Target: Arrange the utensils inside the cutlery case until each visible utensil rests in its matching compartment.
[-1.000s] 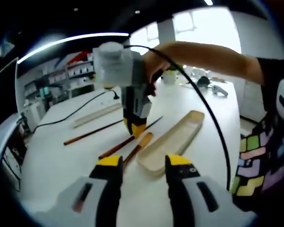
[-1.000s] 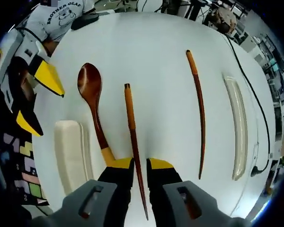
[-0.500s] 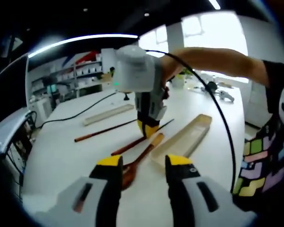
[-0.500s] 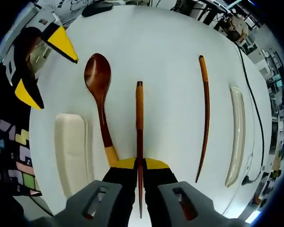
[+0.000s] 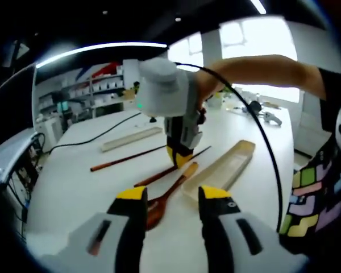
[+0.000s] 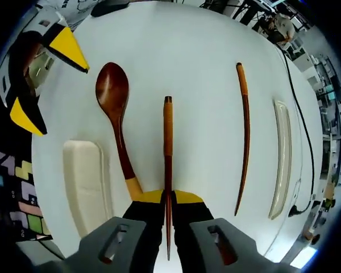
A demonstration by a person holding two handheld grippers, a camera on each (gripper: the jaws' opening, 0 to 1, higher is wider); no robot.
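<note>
Right gripper view: my right hand-held gripper [image 6: 167,199] clamped one chopstick [image 6: 168,136] mid-pickup; left hand-held gripper [image 5: 173,196] was released. Next I'd carry it to the case [image 6: 86,185].

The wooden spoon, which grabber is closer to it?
Right. The right gripper, shut on a chopstick, sits just beside the wooden spoon's handle end. The left gripper hangs open off to the side of the bowl.

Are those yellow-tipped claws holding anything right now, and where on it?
The right gripper pinches a slim brown wooden chopstick near its thin end. The left gripper is empty.
</note>
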